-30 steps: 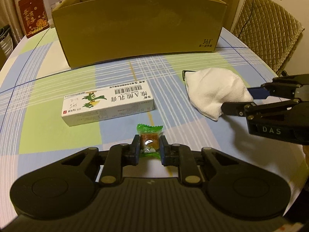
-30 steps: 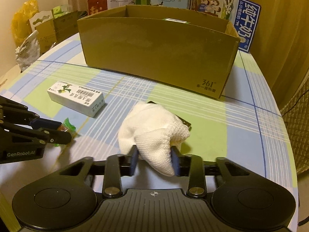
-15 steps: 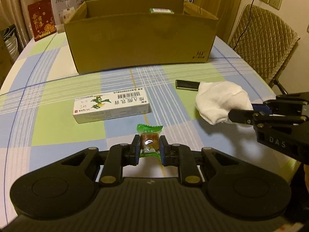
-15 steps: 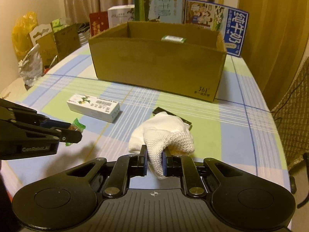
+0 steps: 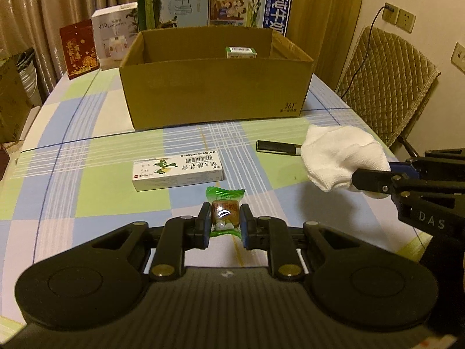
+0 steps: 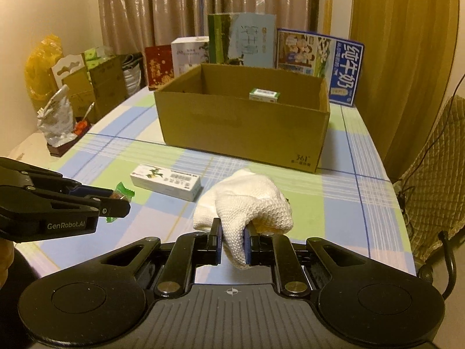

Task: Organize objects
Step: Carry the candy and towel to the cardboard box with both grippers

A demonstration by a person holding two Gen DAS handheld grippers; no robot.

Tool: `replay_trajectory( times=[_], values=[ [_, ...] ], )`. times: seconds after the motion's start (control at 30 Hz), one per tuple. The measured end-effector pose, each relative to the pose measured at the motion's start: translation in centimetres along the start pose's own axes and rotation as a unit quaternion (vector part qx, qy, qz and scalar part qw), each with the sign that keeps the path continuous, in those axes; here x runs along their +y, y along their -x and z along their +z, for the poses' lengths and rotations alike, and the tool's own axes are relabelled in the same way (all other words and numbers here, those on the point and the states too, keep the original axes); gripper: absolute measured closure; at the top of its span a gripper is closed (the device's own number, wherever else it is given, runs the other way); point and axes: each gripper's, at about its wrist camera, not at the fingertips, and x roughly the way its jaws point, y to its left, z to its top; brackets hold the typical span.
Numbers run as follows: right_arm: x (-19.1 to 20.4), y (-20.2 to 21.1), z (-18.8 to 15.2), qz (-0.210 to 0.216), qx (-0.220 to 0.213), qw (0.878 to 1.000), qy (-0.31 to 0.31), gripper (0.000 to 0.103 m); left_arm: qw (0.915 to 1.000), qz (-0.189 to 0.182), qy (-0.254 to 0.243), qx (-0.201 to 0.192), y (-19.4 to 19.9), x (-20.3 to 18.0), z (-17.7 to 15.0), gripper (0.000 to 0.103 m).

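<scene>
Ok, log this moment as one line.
left gripper: holds candy | right gripper: holds glove | carton: ahead, open

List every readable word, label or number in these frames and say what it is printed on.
"361°": cardboard box, front lower corner.
"DAS": right gripper body.
"GenRobot.AI": left gripper body.
"纯牛奶": blue milk carton behind the box.
"J10": white carton, rest blurred.
White medicine box: Chinese print and barcode, too blurred to read.
</scene>
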Motion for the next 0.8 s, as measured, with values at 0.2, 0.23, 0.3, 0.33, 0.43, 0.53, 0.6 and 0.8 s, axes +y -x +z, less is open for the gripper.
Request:
replay_trajectory(
  times=[0.2,0.23,0.3,0.33,0.43,0.53,0.6,0.8],
  values=[
    [0.9,1.3,0.1,0.003,-0.009,1.000,0.006,0.092,0.9999,0.006,0.002,-0.009,1.9,0.1,-0.2,0.087],
    [1.0,1.5,0.1,0.004,-0.010,1.000,0.007,0.092,0.9999,0.007,0.002,-0.011,2.2,0.2,-0.2,0.087],
    [1.2,1.8,0.2,0.004,-0.013,1.000,0.010,0.092,0.9999,0.007,0.003,-0.013,2.6,0.2,-0.3,0.087],
    [1.3,1.9,0.2,0.004,-0.015,1.000,0.010,0.092,0.9999,0.008,0.004,-0.015,2.8,0.2,-0.3,0.087],
    [1.4,2.3,0.2,0.004,-0.018,1.000,0.012,0.092,0.9998,0.009,0.004,-0.018,3.2,0.3,-0.3,0.087],
    [1.4,2.6,0.3,0.003,-0.021,1.000,0.013,0.092,0.9998,0.010,0.003,-0.019,3.5,0.3,-0.3,0.087],
    [1.4,2.6,0.4,0.003,-0.021,1.000,0.013,0.092,0.9998,0.010,0.003,-0.020,3.6,0.3,-0.2,0.087],
    [1.2,2.8,0.5,0.002,-0.021,1.000,0.013,0.092,0.9997,0.009,0.002,-0.023,3.8,0.4,0.2,0.087]
  ],
)
